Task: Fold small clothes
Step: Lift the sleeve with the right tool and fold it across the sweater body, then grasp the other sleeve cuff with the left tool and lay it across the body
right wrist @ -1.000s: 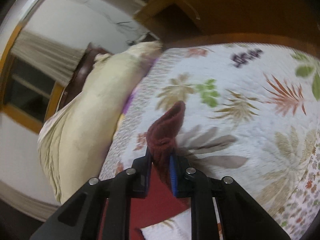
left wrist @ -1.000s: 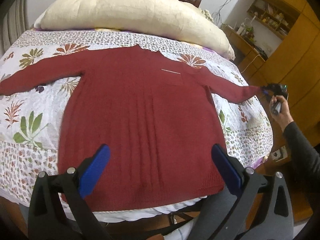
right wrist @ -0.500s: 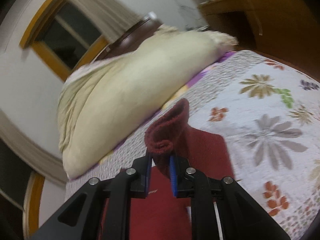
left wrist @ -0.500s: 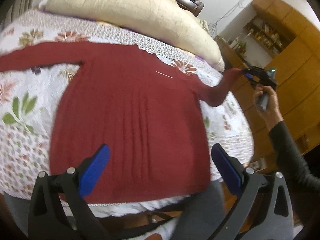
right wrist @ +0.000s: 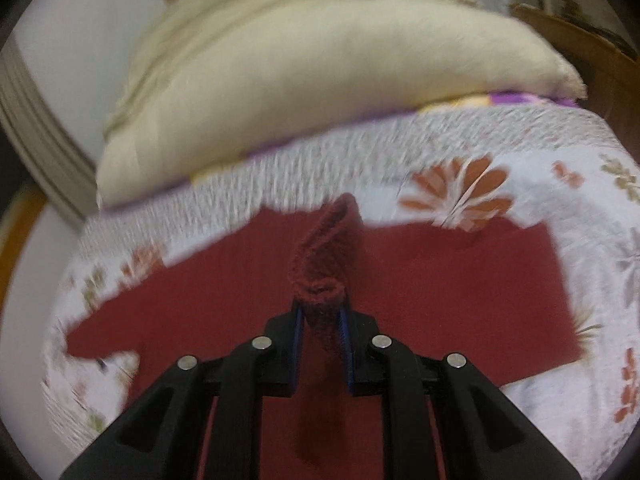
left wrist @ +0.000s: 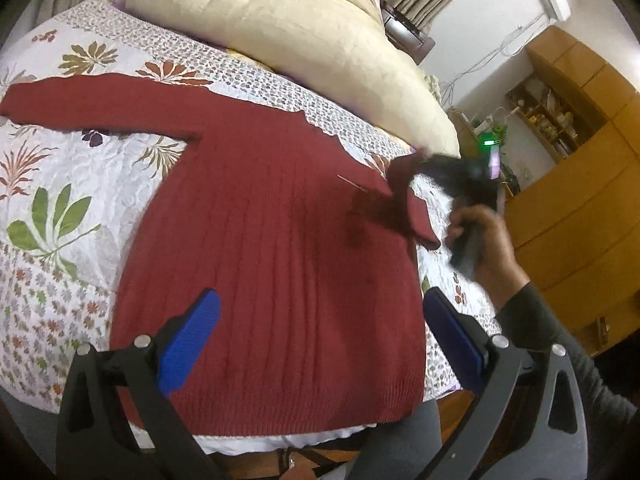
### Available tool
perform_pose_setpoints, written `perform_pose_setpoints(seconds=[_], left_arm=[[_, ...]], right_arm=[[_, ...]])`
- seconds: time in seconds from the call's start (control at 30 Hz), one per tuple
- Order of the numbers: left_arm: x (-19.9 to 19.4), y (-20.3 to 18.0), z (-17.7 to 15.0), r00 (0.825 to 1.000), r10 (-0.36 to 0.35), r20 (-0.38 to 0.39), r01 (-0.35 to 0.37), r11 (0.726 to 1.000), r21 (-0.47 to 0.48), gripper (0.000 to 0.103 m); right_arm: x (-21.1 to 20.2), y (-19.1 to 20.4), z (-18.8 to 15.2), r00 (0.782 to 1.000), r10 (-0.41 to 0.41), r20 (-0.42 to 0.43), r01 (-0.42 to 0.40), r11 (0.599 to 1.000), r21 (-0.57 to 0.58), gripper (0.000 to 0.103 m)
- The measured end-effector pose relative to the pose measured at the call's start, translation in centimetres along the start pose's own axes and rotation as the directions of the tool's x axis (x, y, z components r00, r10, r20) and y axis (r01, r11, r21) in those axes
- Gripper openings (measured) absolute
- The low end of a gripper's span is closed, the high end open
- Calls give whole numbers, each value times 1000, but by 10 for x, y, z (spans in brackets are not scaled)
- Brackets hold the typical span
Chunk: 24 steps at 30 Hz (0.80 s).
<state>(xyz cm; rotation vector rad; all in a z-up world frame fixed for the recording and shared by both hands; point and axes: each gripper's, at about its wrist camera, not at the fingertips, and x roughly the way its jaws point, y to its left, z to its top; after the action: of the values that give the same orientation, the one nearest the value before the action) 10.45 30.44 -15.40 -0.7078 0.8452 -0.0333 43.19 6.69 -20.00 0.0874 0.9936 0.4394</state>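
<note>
Pinching the sleeve cuff (right wrist: 320, 280), the right gripper (right wrist: 319, 322) is folding it over the red sweater (left wrist: 272, 248), next laying it flat, while the left gripper (left wrist: 320, 344) is hovering spread wide at bottom.

Cream pillow (left wrist: 320, 40) on floral quilt (left wrist: 60, 208); wooden cupboard (left wrist: 580, 200).

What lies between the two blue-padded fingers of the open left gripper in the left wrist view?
The body of the dark red knitted sweater, spread flat on the floral quilted bedspread, fills the gap between the left gripper's fingers; nothing else lies there.
</note>
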Motion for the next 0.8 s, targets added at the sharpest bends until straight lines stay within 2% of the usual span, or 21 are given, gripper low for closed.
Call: perform_pose_setpoints(seconds=[0.17,0.23,0.27,0.3,0.33,0.37,0.43,0.5,0.6,0.73,0.8], left_arm=[[14,6,16,1000,10,11,-10,1000,4,100],[22,6,23,1000,16,3,-16,1000,18,100],[27,5,27,1000,19,-3,-19,999,26,100],[33,4,31,1000,20,-10,-20,999,36,100],[42,3,38,1000,11,-21,-10,999,37,100],[51,1,44,999,-5,-34,6,1000,29,100],[82,-1,59,994,-52,-100,51,999,-9,100],[115,-4,74,979,-116,-165,106,992,-68,100],[181,-11,95,938,-222,-267,177,967,-184,100],[273,-16,113,905,-226,-361,135,956,-261,100],[308,-13,117,886,-253,-389,123,936,-330,100]], right_arm=[[68,22,-34,991,-53,-121,43,996,-83,16],[83,30,-45,986,-70,-152,49,989,-138,25],[83,36,-51,986,-78,-145,53,985,-167,33],[80,37,-53,988,-73,-139,48,983,-176,53],[72,39,-57,990,-56,-128,32,983,-181,62],[58,37,-60,993,-29,-111,9,984,-178,70],[25,27,-67,997,21,-70,-32,988,-148,72],[-13,7,-84,999,44,-29,-47,993,-110,73],[-50,-21,-114,999,48,5,-48,998,-49,77],[-85,-61,-165,995,95,8,-95,990,102,78],[-95,-74,-186,992,125,10,-125,976,178,80]])
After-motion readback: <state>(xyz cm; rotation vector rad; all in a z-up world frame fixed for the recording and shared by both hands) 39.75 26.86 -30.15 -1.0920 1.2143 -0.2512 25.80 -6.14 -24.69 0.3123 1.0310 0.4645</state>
